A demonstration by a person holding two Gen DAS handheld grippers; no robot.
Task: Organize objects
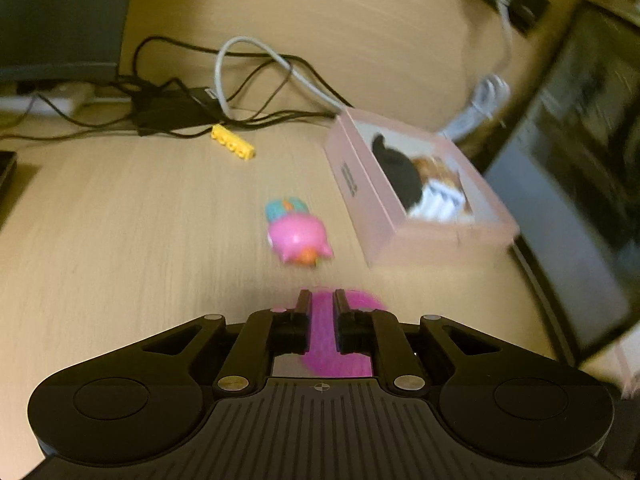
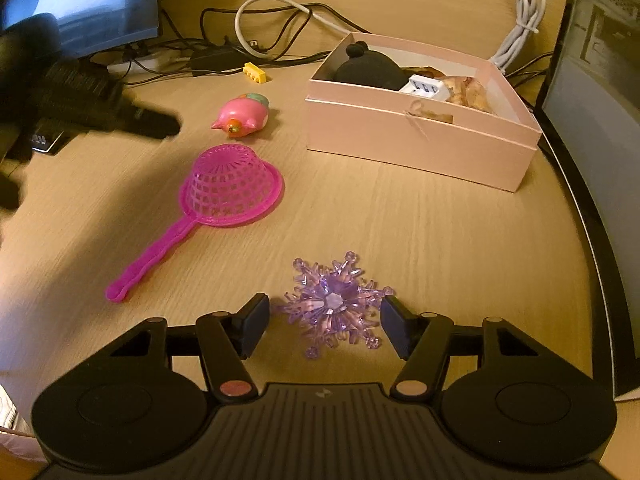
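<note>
On the table (image 2: 440, 220), the box (image 2: 420, 140) stands at the right, holding several items. Left of it lies the pig toy (image 2: 242, 115), with the toy brick (image 2: 255, 72) behind it, near the cables (image 2: 280, 12). The strainer (image 2: 232, 188) lies in front of the pig, and the snowflake ornament (image 2: 334, 304) nearer still, to its right.

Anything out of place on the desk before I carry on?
Minor only: the pink strainer lies upside down, dome up, and the pig toy lies toppled on its side, left of the pink box. Nothing looks spilled or broken.
</note>
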